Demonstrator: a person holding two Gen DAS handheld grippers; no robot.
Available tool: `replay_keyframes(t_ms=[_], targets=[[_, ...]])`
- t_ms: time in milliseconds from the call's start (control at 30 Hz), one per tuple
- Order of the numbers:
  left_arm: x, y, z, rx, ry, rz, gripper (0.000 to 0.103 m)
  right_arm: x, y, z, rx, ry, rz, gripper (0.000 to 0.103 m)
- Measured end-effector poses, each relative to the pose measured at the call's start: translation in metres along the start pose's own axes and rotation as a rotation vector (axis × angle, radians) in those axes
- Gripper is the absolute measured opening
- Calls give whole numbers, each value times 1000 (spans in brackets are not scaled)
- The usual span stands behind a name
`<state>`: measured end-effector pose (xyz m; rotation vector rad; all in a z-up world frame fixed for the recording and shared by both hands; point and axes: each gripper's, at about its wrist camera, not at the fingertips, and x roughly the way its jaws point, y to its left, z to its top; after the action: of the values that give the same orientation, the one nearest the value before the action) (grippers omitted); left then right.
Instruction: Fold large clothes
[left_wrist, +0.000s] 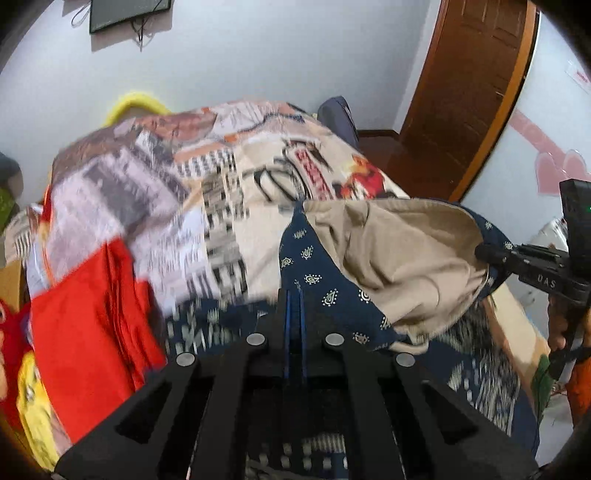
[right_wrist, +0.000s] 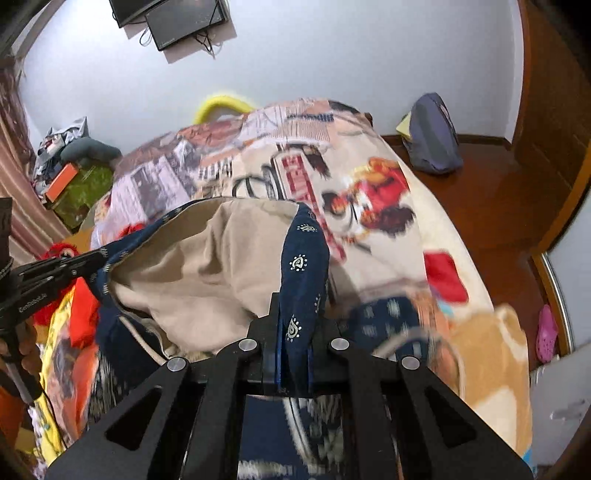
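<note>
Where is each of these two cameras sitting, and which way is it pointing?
Left wrist: sits on the left gripper, looking along its fingers across the bed; the right gripper shows at right.
Right wrist: sits on the right gripper, facing the same bed; the left gripper shows at left.
Shared: the navy garment, pinched by both.

Red clothes pile (left_wrist: 92, 314) crowding left, bare bedspread (right_wrist: 388, 221) right

Left gripper (left_wrist: 294, 295) and right gripper (right_wrist: 295, 325) each appear clamped tight, held level, facing one another.
</note>
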<state>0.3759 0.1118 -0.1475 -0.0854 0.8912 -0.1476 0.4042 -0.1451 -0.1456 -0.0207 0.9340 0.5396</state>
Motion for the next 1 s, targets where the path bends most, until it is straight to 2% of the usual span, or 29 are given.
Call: replay_keyframes(t_ms=[167, 367, 533, 600, 700, 767, 867, 1000], targets=[[12, 2, -54, -46, 70, 19, 3, 6, -1, -42, 8, 64, -3, 8], [37, 8, -86, -62, 148, 64, 4, 20, -4, -72, 4, 136, -48, 9], [36, 6, -89, -74, 149, 94, 11, 24, -9, -83, 32, 136, -81, 16], [31, 3, -89, -61, 154, 107, 15, 20, -9, -83, 40, 132, -106, 27], [19, -2, -88, -29, 144, 117, 18, 9, -5, -78, 19, 121, -95, 29], [10, -4, -83, -20, 123, 123, 24, 1, 0, -73, -3, 100, -88, 29], [0, -7, -72, -11, 81, 131, 40, -8, 5, -64, -19, 58, -83, 34], [-6, -15, -52, 39, 28, 140, 43, -12, 12, -47, -24, 9, -61, 41]])
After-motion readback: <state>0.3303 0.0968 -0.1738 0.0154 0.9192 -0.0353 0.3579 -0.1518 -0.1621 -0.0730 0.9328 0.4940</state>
